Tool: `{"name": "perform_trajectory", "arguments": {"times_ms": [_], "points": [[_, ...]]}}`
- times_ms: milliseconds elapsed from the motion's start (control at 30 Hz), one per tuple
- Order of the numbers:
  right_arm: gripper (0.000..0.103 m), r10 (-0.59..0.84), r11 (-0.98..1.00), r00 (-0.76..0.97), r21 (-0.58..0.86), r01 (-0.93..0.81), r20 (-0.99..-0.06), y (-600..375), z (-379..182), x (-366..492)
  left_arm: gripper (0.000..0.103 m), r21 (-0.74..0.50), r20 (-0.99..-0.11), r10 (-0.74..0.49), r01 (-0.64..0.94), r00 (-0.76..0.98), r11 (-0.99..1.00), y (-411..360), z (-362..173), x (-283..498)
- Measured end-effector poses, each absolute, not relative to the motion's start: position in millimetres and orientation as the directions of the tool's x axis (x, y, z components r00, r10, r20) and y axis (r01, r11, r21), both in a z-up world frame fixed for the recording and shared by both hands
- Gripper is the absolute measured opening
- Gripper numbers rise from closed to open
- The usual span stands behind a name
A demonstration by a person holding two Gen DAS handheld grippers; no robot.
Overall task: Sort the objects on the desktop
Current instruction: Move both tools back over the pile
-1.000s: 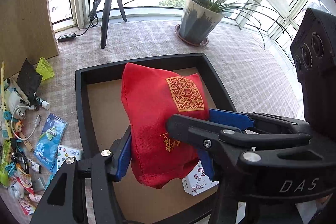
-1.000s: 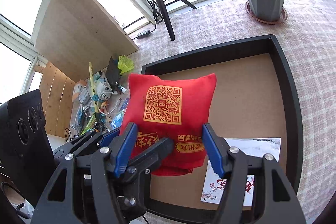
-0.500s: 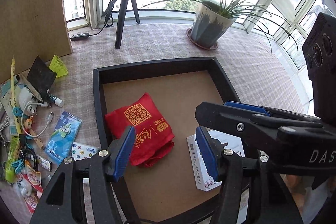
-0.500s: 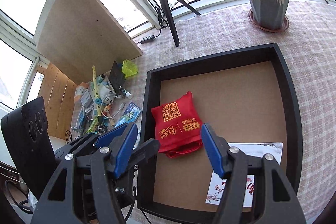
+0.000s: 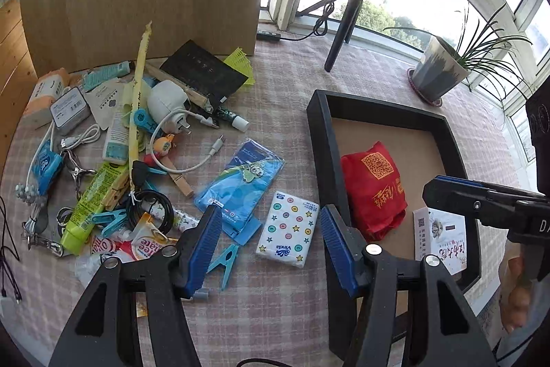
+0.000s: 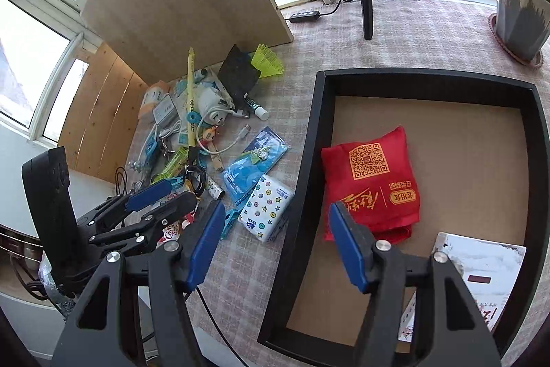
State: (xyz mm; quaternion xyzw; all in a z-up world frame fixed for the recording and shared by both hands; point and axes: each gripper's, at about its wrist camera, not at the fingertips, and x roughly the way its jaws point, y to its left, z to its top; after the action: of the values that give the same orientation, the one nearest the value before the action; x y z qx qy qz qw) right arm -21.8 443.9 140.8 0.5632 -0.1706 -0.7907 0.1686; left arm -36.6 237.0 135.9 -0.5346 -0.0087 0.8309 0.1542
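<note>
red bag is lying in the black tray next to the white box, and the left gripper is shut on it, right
Not quite. The red bag does lie in the black tray near the white box, but the left gripper is open and empty, as the left wrist view shows.

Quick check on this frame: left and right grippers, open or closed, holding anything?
Left gripper: open, empty, above the tissue pack.
Right gripper: open, empty, at the tray's left wall; the red bag lies free inside.

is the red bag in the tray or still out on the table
In the tray. The red bag lies flat on the tray's brown floor, inside its black rim; neither gripper touches it.
</note>
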Motion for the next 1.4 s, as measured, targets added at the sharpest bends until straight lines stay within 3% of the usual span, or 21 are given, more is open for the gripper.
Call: {"name": "perform_trajectory", "arguments": {"times_ms": [167,333,833,1100,1400], "points": [[0.063,-0.469,-0.883,-0.227,0.463,0.083,-0.853,401.5,120.8,-27.6,0.058,-0.094,-0.912,0.168,-0.21,-0.373,-0.973,170.2,124.1,-38.8],[0.063,-0.436,-0.899,-0.177,0.435,0.047,-0.882,367.5,98.8,-27.6,0.058,0.001,-0.935,0.11,-0.313,-0.336,-0.95,132.1,108.9,-33.2],[0.063,-0.305,-0.924,-0.164,0.333,-0.185,-0.938,346.1,58.7,-39.6,0.058,0.04,-0.975,0.101,-0.6,-0.199,-0.799,120.2,64.0,-33.2],[0.063,-0.189,-0.949,-0.159,0.222,-0.224,-0.969,336.9,50.9,-49.2,0.058,0.015,-0.982,0.107,-0.624,-0.158,-0.782,108.0,49.1,-48.2],[0.065,-0.174,-0.947,-0.141,0.205,-0.248,-0.975,333.6,59.9,-55.4,0.042,-0.056,-0.98,0.162,-0.611,-0.12,-0.79,107.6,46.4,-59.2]]}}
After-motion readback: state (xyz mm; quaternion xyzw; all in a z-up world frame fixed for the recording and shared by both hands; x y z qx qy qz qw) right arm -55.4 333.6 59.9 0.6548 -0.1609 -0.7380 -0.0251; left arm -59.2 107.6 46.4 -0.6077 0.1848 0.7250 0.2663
